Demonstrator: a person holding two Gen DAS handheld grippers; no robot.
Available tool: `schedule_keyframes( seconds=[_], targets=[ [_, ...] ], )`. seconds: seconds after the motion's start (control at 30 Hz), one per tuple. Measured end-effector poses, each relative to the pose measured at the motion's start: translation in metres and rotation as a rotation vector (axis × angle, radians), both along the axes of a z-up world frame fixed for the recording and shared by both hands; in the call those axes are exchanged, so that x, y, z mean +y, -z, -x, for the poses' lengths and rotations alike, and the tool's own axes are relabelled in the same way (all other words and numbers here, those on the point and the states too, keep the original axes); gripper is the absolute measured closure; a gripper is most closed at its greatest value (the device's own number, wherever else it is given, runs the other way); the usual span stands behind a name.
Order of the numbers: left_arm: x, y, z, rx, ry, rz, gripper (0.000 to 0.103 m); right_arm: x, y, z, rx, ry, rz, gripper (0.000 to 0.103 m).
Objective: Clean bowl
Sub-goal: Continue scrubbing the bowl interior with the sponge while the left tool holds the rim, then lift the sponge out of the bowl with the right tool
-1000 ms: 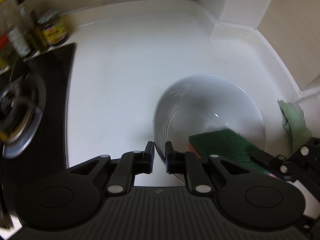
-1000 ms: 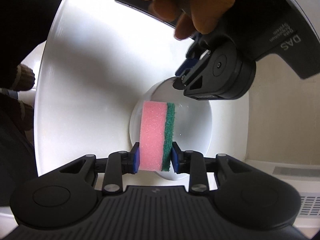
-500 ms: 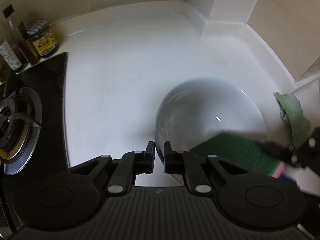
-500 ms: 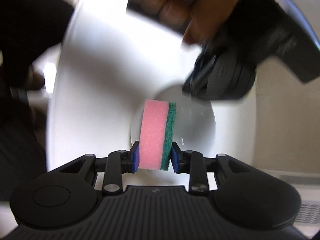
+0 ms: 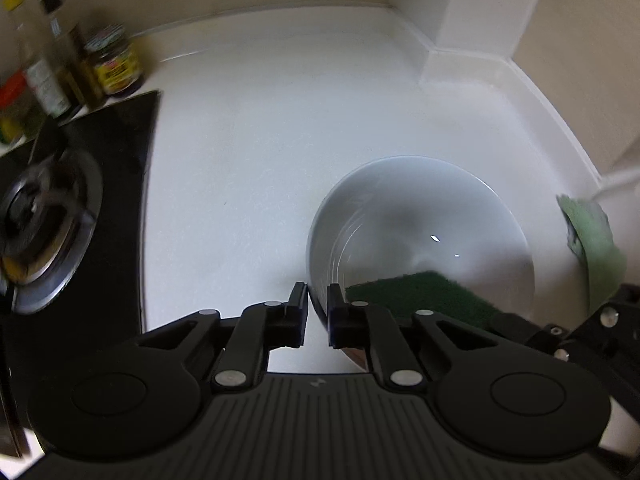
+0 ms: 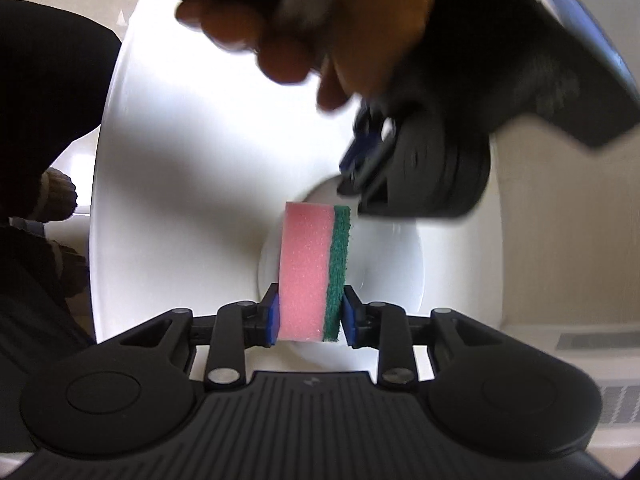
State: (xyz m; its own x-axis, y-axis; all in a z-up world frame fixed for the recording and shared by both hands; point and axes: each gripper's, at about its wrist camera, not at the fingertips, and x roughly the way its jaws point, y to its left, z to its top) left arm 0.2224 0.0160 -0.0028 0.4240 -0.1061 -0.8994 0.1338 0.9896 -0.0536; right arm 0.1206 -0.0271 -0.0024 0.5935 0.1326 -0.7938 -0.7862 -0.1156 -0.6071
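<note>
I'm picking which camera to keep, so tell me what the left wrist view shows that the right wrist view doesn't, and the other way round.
Only the left wrist view shows the stove burner, the jars and bottles behind it, the white counter and a green cloth.

Only the right wrist view shows the sponge's pink foam layer, the person's hand and the right gripper clamping the sponge.

Both show the white bowl, the sponge's green scouring side and the left gripper pinching the bowl's rim.
</note>
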Motion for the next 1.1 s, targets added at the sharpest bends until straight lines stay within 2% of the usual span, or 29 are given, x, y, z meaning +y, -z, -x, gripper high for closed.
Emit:
schedule_keyframes(
  seconds=[0.13, 0.2, 0.27, 0.37, 0.5, 0.57, 0.67, 0.7, 0.73, 0.8, 0.87, 0.9, 1.1],
  targets=[
    [0.005, 0.0, -0.01, 0.006, 0.026, 0.004, 0.097, -0.017, 0.011, 0.003, -0.038, 0.021, 0.073, 0.077],
    [0.005, 0.0, -0.012, 0.004, 0.023, 0.002, 0.098, -0.037, 0.004, 0.006, -0.036, 0.062, 0.057, 0.077],
    [0.002, 0.001, -0.01, -0.005, 0.007, 0.002, 0.098, -0.043, -0.006, 0.002, 0.003, 0.116, -0.009, 0.077],
    [-0.002, 0.003, -0.005, -0.018, -0.004, -0.014, 0.097, -0.055, -0.03, -0.008, 0.096, 0.24, -0.163, 0.077],
    [-0.002, 0.004, -0.005, -0.023, 0.016, -0.009, 0.098, -0.08, -0.073, -0.022, 0.136, 0.403, -0.335, 0.077],
    [-0.002, 0.004, -0.008, -0.019, 0.064, -0.015, 0.097, -0.1, -0.103, -0.032, 0.141, 0.51, -0.433, 0.077],
    [-0.004, 0.003, -0.012, -0.014, 0.138, -0.025, 0.097, -0.123, -0.114, -0.047, 0.146, 0.653, -0.499, 0.077],
    [-0.005, 0.003, -0.013, -0.014, 0.161, -0.023, 0.097, -0.136, -0.115, -0.059, 0.189, 0.735, -0.522, 0.077],
    [-0.005, 0.004, -0.015, -0.016, 0.195, -0.022, 0.097, -0.137, -0.098, -0.063, 0.221, 0.788, -0.536, 0.077],
    [-0.008, 0.004, -0.018, -0.02, 0.26, -0.019, 0.097, -0.154, -0.084, -0.077, 0.313, 0.911, -0.552, 0.077],
    [-0.011, 0.004, -0.021, -0.023, 0.32, -0.016, 0.097, -0.155, -0.076, -0.08, 0.378, 0.971, -0.565, 0.077],
    [-0.014, 0.004, -0.021, -0.023, 0.354, -0.017, 0.097, -0.161, -0.066, -0.085, 0.443, 1.022, -0.577, 0.077],
    [-0.026, 0.004, -0.019, -0.022, 0.542, -0.05, 0.097, -0.169, -0.028, -0.109, 0.517, 1.113, -0.587, 0.077]
  ],
)
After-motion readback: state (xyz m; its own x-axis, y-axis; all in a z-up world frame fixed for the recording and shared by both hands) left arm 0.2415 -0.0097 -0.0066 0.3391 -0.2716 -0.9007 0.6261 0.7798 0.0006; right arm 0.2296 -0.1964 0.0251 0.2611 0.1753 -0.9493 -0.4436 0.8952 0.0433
